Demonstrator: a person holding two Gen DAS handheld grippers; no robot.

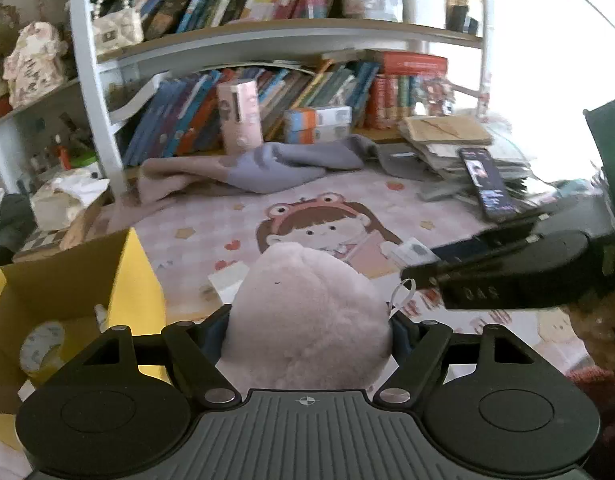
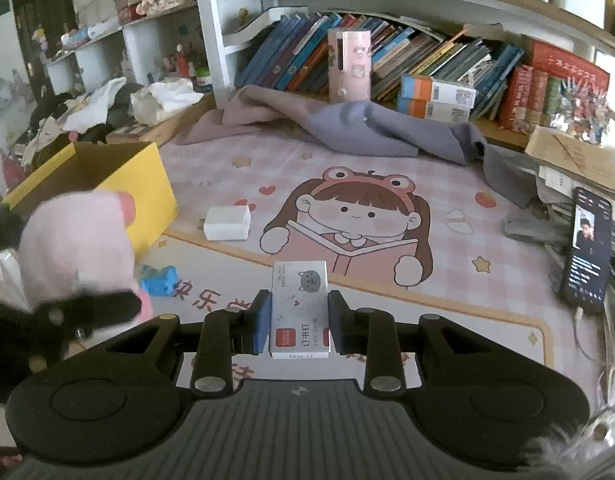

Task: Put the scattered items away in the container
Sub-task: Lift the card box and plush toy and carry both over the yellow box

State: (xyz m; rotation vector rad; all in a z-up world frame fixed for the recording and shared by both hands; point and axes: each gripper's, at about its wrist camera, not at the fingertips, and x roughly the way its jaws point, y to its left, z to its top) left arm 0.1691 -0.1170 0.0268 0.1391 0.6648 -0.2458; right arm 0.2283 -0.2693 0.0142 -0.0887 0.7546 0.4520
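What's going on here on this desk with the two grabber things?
A person is tidying small things into a yellow box with a gripper in each hand. The left gripper holds a fluffy pink plush toy, not yet in the box. The right gripper is shut on a small box of staples, held above the desk mat. A white charger and a small blue toy lie on the mat near the box.

In the right wrist view the box point(image 2: 107, 176) stands at the left of the frame on the mat point(image 2: 427, 304). Right of it lies a charger point(image 2: 227, 223) — lower down, a small toy point(image 2: 159, 280). Crumpled cloth point(image 2: 347, 128) lies behind, before the bookshelf point(image 2: 407, 60). A phone point(image 2: 587, 248) leans at the right edge.
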